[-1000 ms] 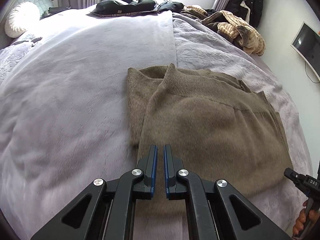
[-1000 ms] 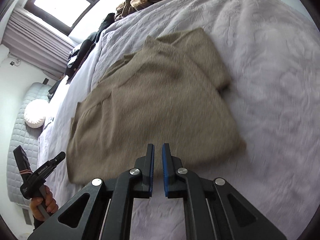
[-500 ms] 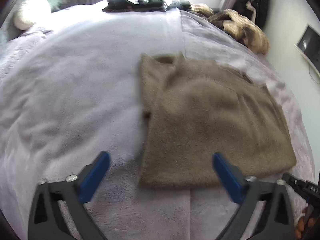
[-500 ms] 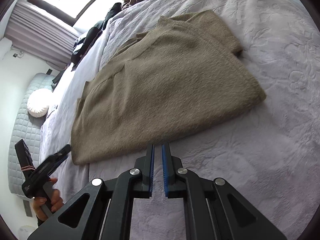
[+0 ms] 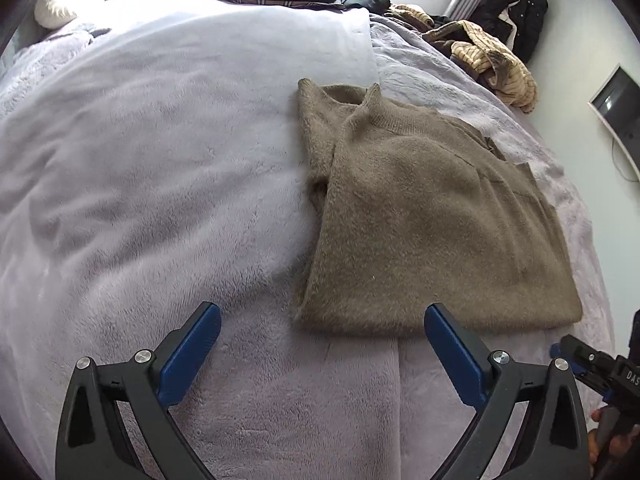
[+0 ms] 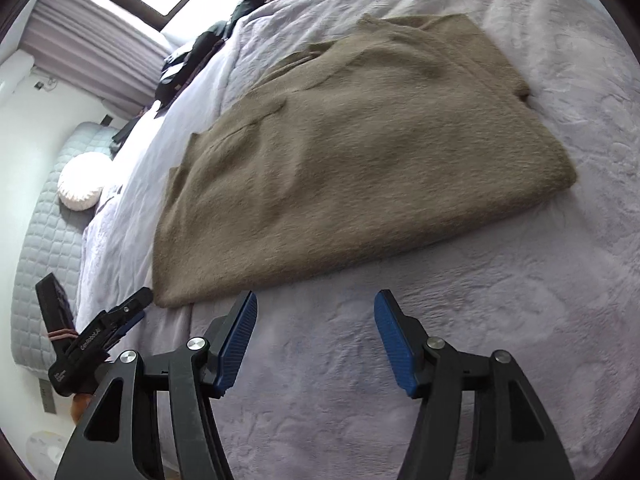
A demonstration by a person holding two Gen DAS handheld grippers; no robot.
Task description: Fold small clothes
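Left gripper (image 5: 322,338): jaws spread wide, holding nothing, just short of the sweater's near hem.
Left view, sweater (image 5: 424,216): brown knit, flat on the lilac blanket (image 5: 160,160), sides folded in; a lengthwise fold probably remains.
Left view, writing: "DAS" on the other tool.
Right gripper (image 6: 316,338): jaws apart, empty, near the sweater (image 6: 360,152) hem.
Right view, writing: none legible.

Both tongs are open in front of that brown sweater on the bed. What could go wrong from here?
1. The sweater lies in stacked layers, so the left tongs might pinch only the top layer and spoil the fold.
2. The fluffy blanket sits right under the hem, so the right tongs could catch it too.
3. The tongs are close together and might bump.
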